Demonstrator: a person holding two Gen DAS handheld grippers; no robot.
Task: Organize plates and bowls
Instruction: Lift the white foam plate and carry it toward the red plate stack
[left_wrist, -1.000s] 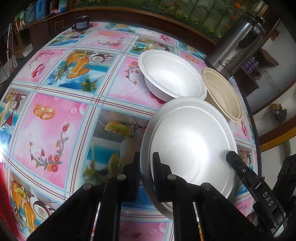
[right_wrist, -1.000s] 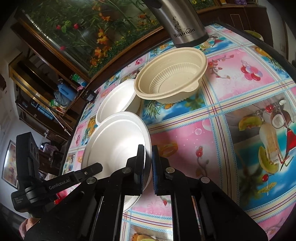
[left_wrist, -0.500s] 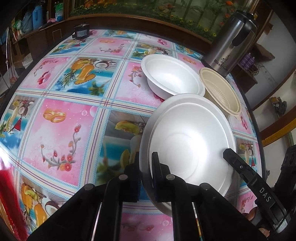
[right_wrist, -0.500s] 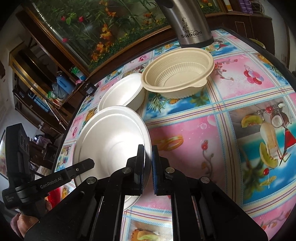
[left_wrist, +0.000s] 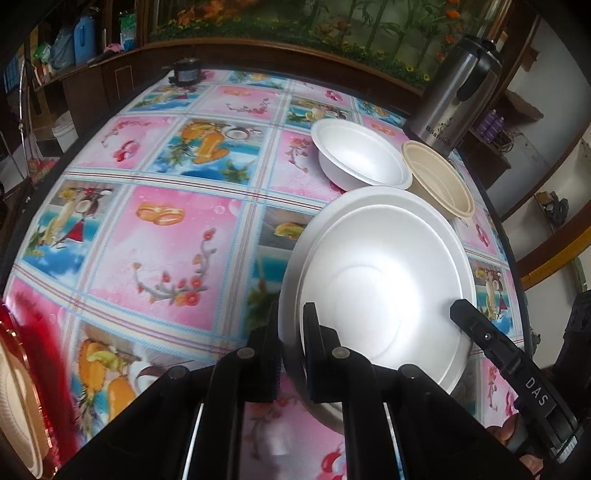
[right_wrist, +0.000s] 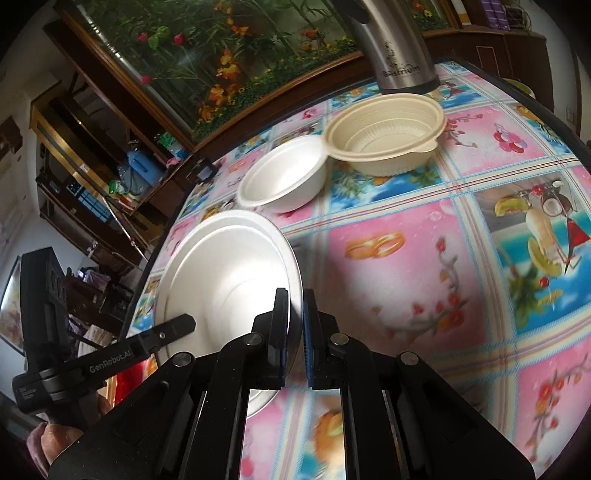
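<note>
While both hand-held grippers, left (left_wrist: 291, 325) and right (right_wrist: 294, 314), pinch the plate (left_wrist: 384, 280) rim above the desk (left_wrist: 177, 221), we'd stack it next.

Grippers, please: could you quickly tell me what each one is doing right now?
Left gripper: closed on the white plate rim.
Right gripper: closed on the opposite rim.

Matt foam-like white plate (left_wrist: 384, 280), ribbed plastic bowl (right_wrist: 384, 136), glossy tablecloth (left_wrist: 177, 229)

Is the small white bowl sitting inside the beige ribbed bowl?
No, the small white bowl sits on the tablecloth beside the beige ribbed bowl, rims close together, not nested in it.
</note>
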